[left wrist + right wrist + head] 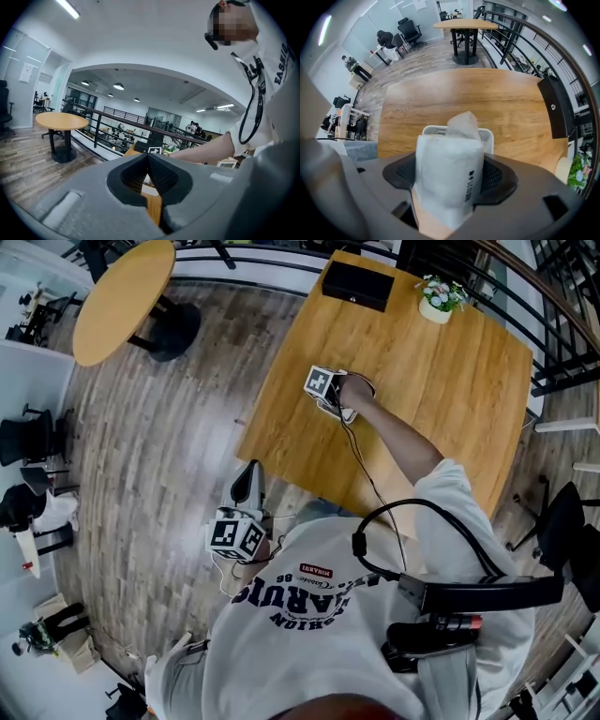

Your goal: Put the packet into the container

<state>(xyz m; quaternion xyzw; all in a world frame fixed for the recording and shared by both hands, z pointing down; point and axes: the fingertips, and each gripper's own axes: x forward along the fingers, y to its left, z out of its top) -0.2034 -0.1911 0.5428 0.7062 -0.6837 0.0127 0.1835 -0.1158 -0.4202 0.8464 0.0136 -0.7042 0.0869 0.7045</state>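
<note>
White short-sleeved T-shirt (309, 634), navy arched lettering (286, 601), looping black cable (422, 502).

container (488, 137): mostly behind packet (447, 173) | plant (581, 172): cut off at right edge

One packet (449, 178), one container (486, 138), one potted plant (441, 296)

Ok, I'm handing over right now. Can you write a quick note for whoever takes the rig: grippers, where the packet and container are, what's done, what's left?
Right gripper: shut on the white packet, pointing down over the wooden table.
Left gripper: jaws together, nothing between them, held near the body off the table's near edge.
Container: white, on the table, just beyond the packet.
Done: packet is gripped and lined up with the container.
Left: lower the packet in, open the jaws, pull clear.
</note>
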